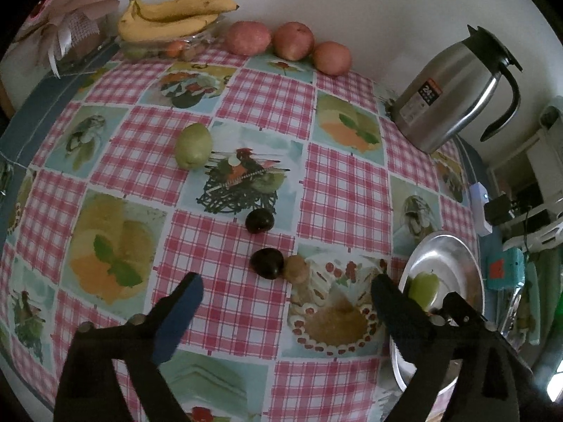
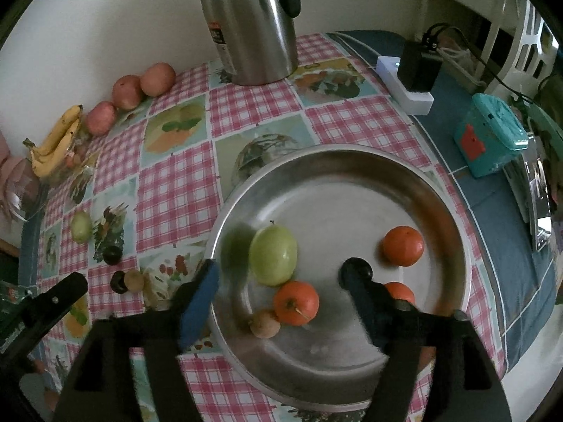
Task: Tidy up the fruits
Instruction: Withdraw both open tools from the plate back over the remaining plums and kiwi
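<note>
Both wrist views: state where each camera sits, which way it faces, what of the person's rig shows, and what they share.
Left wrist: on the left gripper, angled down at the checked tablecloth, two dark plums and a green fruit; its open fingers show.
Right wrist: on the right gripper, angled down over the steel plate holding fruit; its open fingers and the left gripper's fingertip show.
Shared: plate, steel jug, bananas, apples.

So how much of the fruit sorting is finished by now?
Partly done. The metal tray already holds a green fruit, orange fruits and a small brown one. Both grippers, left and right, are open and empty. Another green fruit and two dark fruits remain on the tablecloth.
</note>
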Action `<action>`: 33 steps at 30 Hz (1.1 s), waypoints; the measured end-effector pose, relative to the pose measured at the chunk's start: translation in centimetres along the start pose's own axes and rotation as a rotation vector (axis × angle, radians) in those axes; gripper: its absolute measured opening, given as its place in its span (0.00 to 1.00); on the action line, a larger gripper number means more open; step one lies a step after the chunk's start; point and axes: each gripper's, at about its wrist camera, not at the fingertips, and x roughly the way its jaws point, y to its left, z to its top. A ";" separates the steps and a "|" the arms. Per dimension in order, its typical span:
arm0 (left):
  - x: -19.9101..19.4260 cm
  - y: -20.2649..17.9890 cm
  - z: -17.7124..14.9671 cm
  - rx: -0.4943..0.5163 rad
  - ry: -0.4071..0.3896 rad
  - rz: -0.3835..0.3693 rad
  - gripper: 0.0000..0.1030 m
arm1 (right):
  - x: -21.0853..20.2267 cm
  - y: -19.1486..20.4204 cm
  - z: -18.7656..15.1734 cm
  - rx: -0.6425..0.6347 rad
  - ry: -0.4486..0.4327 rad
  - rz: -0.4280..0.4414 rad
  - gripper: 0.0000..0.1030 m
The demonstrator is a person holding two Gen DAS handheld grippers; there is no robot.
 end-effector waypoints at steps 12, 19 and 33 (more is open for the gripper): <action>0.0 -0.3 0.0 0.038 -0.017 0.034 1.00 | 0.0 0.0 0.0 0.008 -0.028 0.015 0.97; 0.0 -0.5 0.0 0.044 -0.017 0.036 1.00 | 0.1 -0.1 -0.1 0.015 -0.040 0.022 0.97; -2.2 0.8 1.1 0.118 -0.115 0.195 1.00 | -1.2 1.8 0.3 -0.040 -0.081 0.088 0.97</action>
